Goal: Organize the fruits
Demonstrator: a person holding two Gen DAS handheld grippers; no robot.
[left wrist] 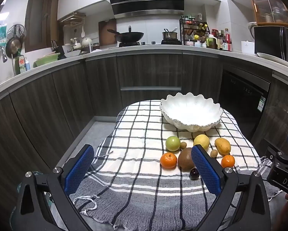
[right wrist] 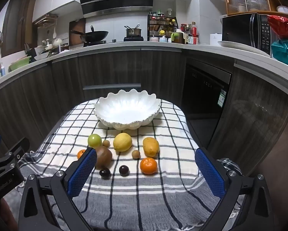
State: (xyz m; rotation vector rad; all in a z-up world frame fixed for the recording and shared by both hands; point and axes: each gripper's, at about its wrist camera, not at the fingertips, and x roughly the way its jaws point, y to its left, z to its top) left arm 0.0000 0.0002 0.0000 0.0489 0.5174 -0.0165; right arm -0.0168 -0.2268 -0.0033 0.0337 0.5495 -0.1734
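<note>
Right wrist view: white scalloped bowl (right wrist: 127, 111) sits empty at the table's far edge — fruits (right wrist: 122, 142) lie on the checked cloth (right wrist: 144, 202) just in front. Left gripper (left wrist: 142, 165) & right gripper (right wrist: 145, 165) both wide open, holding nothing.

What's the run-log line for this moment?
stage: start | left gripper: open, empty | right gripper: open, empty | bowl: empty | fruit: all on cloth, none moved

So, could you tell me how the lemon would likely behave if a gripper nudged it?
The lemon is rounded, so it would probably roll, perhaps into the small brown fruit beside it. The soft checked cloth may slow it.
</note>
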